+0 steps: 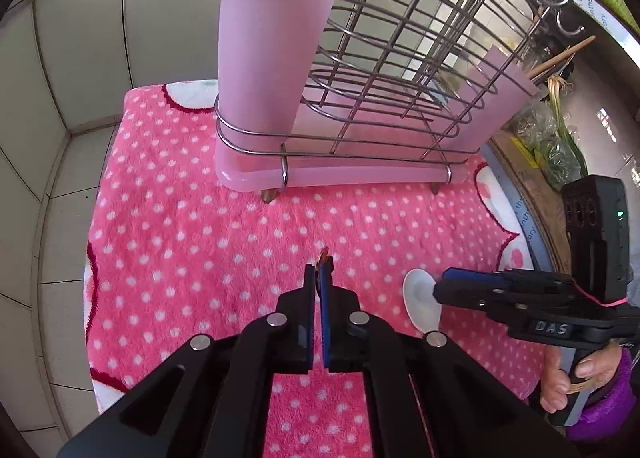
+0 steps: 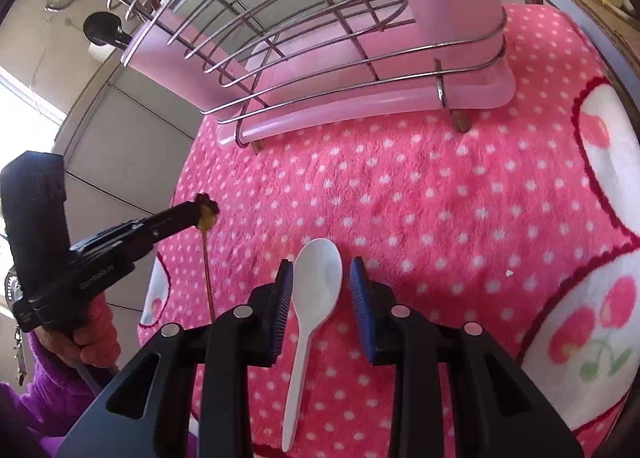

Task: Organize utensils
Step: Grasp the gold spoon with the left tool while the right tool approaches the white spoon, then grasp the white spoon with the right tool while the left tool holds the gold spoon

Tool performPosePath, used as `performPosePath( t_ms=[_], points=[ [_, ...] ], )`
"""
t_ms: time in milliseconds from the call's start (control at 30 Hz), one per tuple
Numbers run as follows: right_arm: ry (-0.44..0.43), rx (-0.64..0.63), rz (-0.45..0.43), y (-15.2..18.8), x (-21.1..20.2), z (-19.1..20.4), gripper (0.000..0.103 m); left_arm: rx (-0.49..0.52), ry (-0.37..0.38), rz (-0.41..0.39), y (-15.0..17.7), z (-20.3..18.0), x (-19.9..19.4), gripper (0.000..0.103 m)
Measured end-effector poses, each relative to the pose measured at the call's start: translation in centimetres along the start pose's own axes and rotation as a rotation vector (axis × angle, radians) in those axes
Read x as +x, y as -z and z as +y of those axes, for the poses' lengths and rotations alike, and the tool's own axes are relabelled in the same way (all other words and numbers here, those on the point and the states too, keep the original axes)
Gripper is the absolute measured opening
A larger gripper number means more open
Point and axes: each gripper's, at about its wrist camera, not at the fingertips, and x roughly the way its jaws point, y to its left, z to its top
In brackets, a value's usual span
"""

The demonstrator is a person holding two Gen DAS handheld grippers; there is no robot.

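Utensil rack (image 1: 360,70) of chrome wire sits at far edge of pink polka-dot towel (image 1: 200,218), w/ a pink plastic drip tray under it. Pink cup (image 1: 264,58) at rack's left end in left-wrist view holds a dark handle + two wooden sticks; second pink cup (image 1: 508,98) at other end w/ a wooden stick poking out. Towel covers the worktop; tiled wall behind and to the left.

Left claw (image 1: 318,282) is clenched on a thin wooden utensil (image 2: 208,258): pads pressed together, only its brown tip showing past fingertips in left-wrist view. From right-wrist view the utensil's carved yellow-brown head sits at the pads and its slim stem hangs down toward the towel, lower end hidden behind right claw's frame. Can't tell if stem end touches the cloth.

Right claw (image 2: 322,282) has jaws apart, straddling the bowl of a white plastic spoon (image 2: 316,286). Spoon lies flat on towel, bowl toward rack, handle running back under the claw. Gaps show betw. each blue pad and the bowl, so no grip. Left-wrist view shows same: spoon bowl (image 1: 420,298) on towel just beside that claw's tip.

Person's hand (image 1: 576,374) in purple fleece sleeve wraps right handle; other hand (image 2: 84,334) grips left handle. Green veg on wooden board beyond towel's right edge.
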Motion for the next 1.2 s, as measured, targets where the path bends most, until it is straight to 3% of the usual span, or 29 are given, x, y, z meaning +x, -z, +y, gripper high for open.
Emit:
performPosePath(
  t_ms=[133, 167, 233, 400, 533, 800, 1200],
  points=[
    [0.047, -0.056, 0.008, 0.1, 1.0, 1.0, 0.028, 0.023, 0.000, -0.030, 0.0, 0.0, -1.2, 0.001],
    [0.060, -0.072, 0.010, 0.2, 1.2, 1.3, 0.014, 0.025, -0.002, -0.034, -0.1, 0.0, -1.3, 0.001],
    [0.076, -0.093, 0.015, 0.6, 1.5, 1.6, 0.004, 0.022, 0.001, -0.045, -0.2, -0.2, -1.4, 0.001],
    [0.069, -0.095, -0.069, 1.3, -0.2, 1.7, 0.004, 0.027, -0.017, -0.093, -0.2, -0.3, -2.3, 0.001],
    [0.076, -0.108, -0.178, 1.9, -3.2, 2.1, 0.003, 0.025, -0.027, -0.150, -0.2, -0.4, -3.8, 0.001],
    [0.168, -0.148, -0.442, 2.8, -9.9, 3.3, 0.002, 0.052, -0.045, -0.317, -0.1, -1.4, -8.9, 0.001],
    [0.249, -0.116, -0.799, 2.0, -19.2, 2.1, 0.002, 0.071, -0.090, -0.507, -1.2, -2.3, -15.2, 0.001]
  ],
)
